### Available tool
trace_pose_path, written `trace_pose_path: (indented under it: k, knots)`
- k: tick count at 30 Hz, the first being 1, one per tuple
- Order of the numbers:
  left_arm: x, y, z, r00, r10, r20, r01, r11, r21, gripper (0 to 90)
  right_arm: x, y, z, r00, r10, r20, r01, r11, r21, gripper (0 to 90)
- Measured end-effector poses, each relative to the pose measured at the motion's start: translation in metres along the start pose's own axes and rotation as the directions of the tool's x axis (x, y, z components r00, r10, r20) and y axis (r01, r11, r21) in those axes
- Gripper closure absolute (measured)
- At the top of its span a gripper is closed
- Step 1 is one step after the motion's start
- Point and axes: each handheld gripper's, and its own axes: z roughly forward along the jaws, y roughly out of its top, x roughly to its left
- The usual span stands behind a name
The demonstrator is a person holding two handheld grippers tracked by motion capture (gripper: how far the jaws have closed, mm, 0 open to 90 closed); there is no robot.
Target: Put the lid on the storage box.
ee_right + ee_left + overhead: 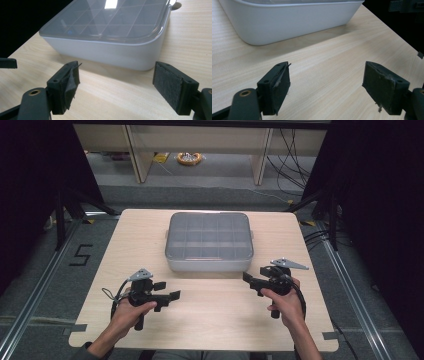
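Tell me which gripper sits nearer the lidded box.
Right, narrowly. The right gripper is just off the lidded box at its near right corner; the left gripper hangs farther back below its near left edge. Both are open, apart from it.

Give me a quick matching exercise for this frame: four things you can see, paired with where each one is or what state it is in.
Things:
1. left gripper
2. right gripper
3. compartment box
4. clear lid

Places or states:
A. closed over the divided compartments
B. middle of the table, towards the far edge
C. open, off the box's near right corner
D. open, off the box's near left corner

Pairs: 1-D, 2-C, 3-B, 4-A
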Motion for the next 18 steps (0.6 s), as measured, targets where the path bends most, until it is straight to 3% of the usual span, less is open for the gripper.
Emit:
trace_pose_path:
  k: [1,2,3,4,5,6,9,10,12,14,15,18]
  knots:
    - [0.0,-0.002,-0.001,1.0,0.003,-0.006,-0.003,1.0,0.002,21.1,0.0,-0.002,0.001,1.0,0.0,-0.009,0.0,1.0,-0.02,22.3]
    - [0.0,-0.004,-0.001,1.0,0.005,-0.005,-0.005,1.0,0.006,21.1,0.003,-0.003,-0.001,0.9998,0.021,-0.002,-0.021,1.0,-0.001,21.9]
    - [0.0,-0.005,-0.002,1.0,0.005,-0.004,-0.005,0.9999,0.01,21.1,0.001,-0.004,0.001,1.0,-0.008,0.0,0.008,1.0,-0.012,21.6]
    - [0.0,-0.007,-0.003,1.0,0.009,-0.001,-0.009,0.9999,0.011,21.1,0.002,-0.006,0.0,0.9999,0.0,-0.011,0.0,1.0,-0.008,21.4]
    - [-0.001,-0.009,-0.003,1.0,0.006,0.004,-0.006,0.9999,0.01,21.1,0.006,-0.008,-0.002,0.9989,0.039,-0.025,-0.039,0.999,0.003,21.2]
    - [0.0,-0.01,-0.004,0.9999,0.011,0.008,-0.011,0.9998,0.016,21.1,0.005,-0.01,-0.001,0.9998,-0.004,-0.022,0.004,1.0,-0.007,20.7]
    - [-0.001,-0.013,-0.007,0.9997,0.022,0.013,-0.022,0.9996,0.02,21.0,0.008,-0.012,-0.003,0.9996,0.004,-0.027,-0.004,1.0,0.004,20.5]
    - [-0.002,-0.014,-0.007,0.9998,0.016,0.012,-0.017,0.9997,0.016,21.0,0.011,-0.014,-0.004,0.9989,0.034,-0.031,-0.034,0.999,0.009,19.9]
    - [-0.003,-0.016,-0.008,0.9998,0.017,0.014,-0.017,0.9998,0.015,20.9,0.014,-0.017,-0.005,0.9987,0.044,-0.024,-0.043,0.998,0.034,19.8]
    - [-0.003,-0.018,-0.008,0.9995,0.024,0.018,-0.024,0.9993,0.027,20.9,0.011,-0.019,-0.004,0.9995,-0.014,-0.028,0.014,1.0,0.024,19.7]
    - [-0.004,-0.019,-0.009,0.9997,0.022,0.01,-0.022,0.9994,0.025,20.9,0.012,-0.023,-0.004,0.9988,-0.007,-0.048,0.007,1.0,0.014,19.6]
    - [-0.006,-0.021,-0.009,0.9997,0.017,0.019,-0.018,0.9995,0.025,20.9,0.013,-0.026,-0.005,0.9988,-0.011,-0.047,0.012,0.999,0.029,19.6]
